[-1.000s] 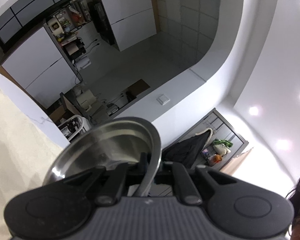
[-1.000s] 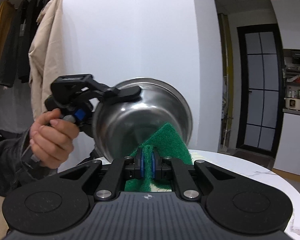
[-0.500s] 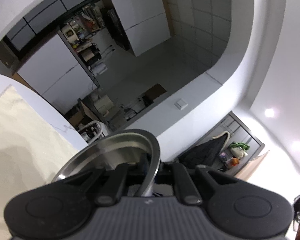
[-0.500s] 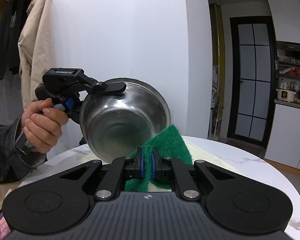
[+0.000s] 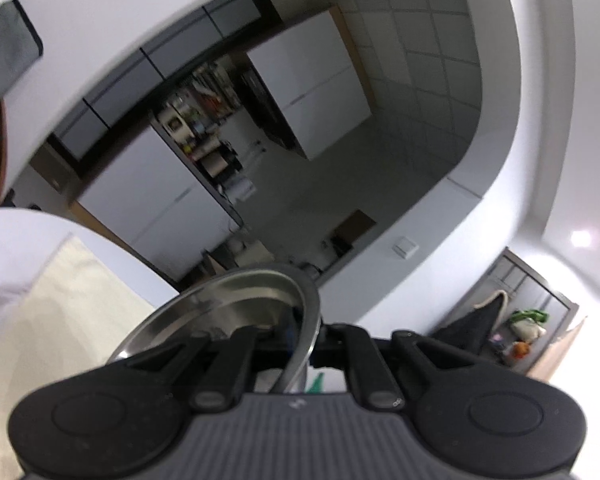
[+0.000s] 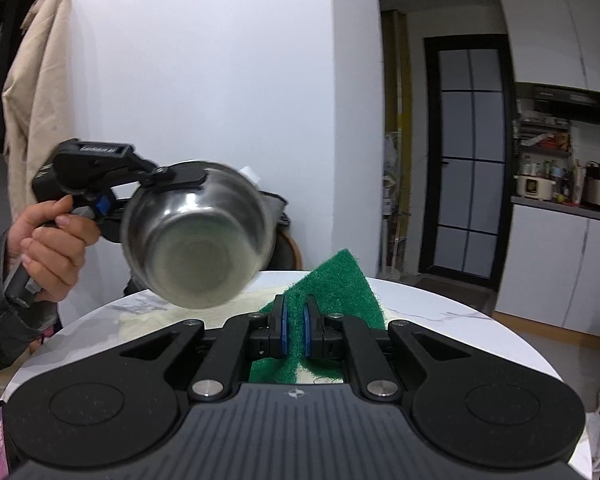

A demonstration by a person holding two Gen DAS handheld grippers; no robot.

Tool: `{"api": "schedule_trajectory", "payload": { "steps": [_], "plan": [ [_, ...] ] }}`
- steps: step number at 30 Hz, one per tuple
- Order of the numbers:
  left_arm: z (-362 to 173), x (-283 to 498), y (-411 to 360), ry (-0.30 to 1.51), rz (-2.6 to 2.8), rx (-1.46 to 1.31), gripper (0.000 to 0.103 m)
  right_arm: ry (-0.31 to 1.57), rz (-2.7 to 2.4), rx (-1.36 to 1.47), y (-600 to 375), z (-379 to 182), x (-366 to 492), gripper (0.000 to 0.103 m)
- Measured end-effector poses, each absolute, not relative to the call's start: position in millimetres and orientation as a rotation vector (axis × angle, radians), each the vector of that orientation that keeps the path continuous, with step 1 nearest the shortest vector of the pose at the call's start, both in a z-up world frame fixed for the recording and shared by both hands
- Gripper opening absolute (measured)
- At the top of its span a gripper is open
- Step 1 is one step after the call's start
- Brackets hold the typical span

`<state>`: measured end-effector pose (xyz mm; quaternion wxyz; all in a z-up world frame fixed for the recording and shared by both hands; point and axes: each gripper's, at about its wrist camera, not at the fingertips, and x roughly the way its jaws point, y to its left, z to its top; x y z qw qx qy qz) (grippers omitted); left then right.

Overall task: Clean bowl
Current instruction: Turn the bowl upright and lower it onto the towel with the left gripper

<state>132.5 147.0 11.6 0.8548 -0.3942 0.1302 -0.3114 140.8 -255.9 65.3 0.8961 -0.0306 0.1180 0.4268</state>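
Holding the steel bowl (image 6: 198,240) by its rim, left gripper (image 6: 188,178) is clamped shut on it, w/ the bowl up in the air above the round marble table (image 6: 440,312), opening tilted toward the right wrist cam. Right gripper (image 6: 294,330) is closed tight on a green scrub pad (image 6: 340,284), pad apart from the bowl, just right of it. Cream cloth (image 5: 60,312) lies on the table under the bowl.

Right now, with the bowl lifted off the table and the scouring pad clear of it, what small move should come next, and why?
Probably bring the right tongs up and left so the green scouring pad enters the steel bowl. The left tongs hold the bowl by its rim, tilted with its opening facing the pad, and the two are apart.
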Motion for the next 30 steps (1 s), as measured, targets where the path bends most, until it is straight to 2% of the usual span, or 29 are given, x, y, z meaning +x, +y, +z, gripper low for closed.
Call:
{"api": "schedule_trajectory", "payload": {
  "steps": [15,20,30],
  "plan": [
    [27.1,122.0,135.8,0.251,-0.46,-0.619,0.007,0.2,0.798,0.023,-264.2,66.1,136.3,0.008],
    [21.5,130.5,113.4,0.343,-0.458,-0.507,0.007,0.203,0.773,0.037,-260.3,65.1,140.0,0.008],
    [0.1,143.2,98.7,0.472,-0.585,-0.522,0.014,0.207,0.76,0.045,-251.3,63.8,148.5,0.008]
  ]
}}
